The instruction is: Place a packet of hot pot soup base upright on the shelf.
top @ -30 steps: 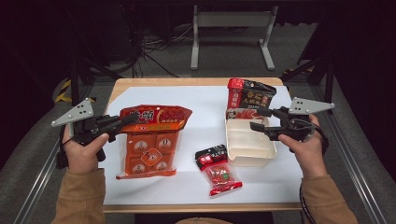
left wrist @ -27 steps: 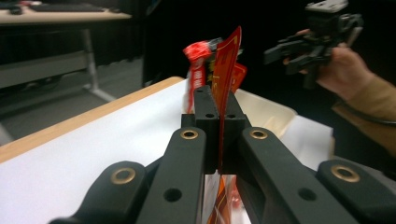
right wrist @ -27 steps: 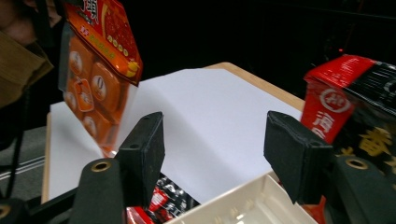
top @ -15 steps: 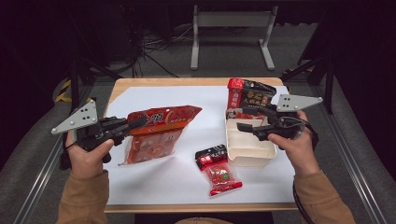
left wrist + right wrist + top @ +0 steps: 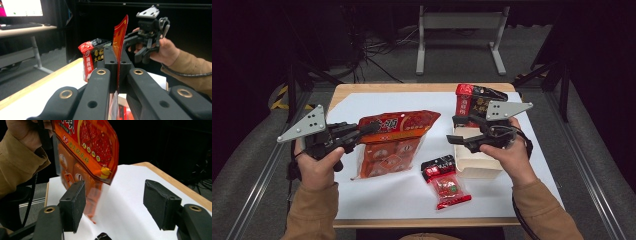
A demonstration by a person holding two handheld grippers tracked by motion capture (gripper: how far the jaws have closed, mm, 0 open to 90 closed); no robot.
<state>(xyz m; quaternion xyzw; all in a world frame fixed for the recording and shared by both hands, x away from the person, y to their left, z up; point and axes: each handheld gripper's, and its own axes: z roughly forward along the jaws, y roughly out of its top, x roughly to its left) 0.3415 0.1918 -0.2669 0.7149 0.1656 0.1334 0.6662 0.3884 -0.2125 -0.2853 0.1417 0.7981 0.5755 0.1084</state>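
Left tongs [image 5: 367, 129] are clenched on the top edge of the big orange snack bag [image 5: 394, 137], which hangs lifted just left of the white tray [image 5: 477, 162], its bottom barely off the table [image 5: 377, 205]. Right tongs [image 5: 458, 131], over the tray, have just been opening with nothing between them. I judge the pickup done, while the second grip and whatever opening or emptying follows remain.

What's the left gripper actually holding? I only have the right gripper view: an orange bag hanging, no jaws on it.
Observer: The left gripper is shut on the orange bag; its pads pinch the bag's top edge.
Operator: Bag off the table?
Observer: Top end lifted; in the high view I cannot tell whether its lower end touches the white sheet.
Operator: What's under my right gripper?
Observer: The right gripper, jaws open and just widening, empty, hovers above a white tray.
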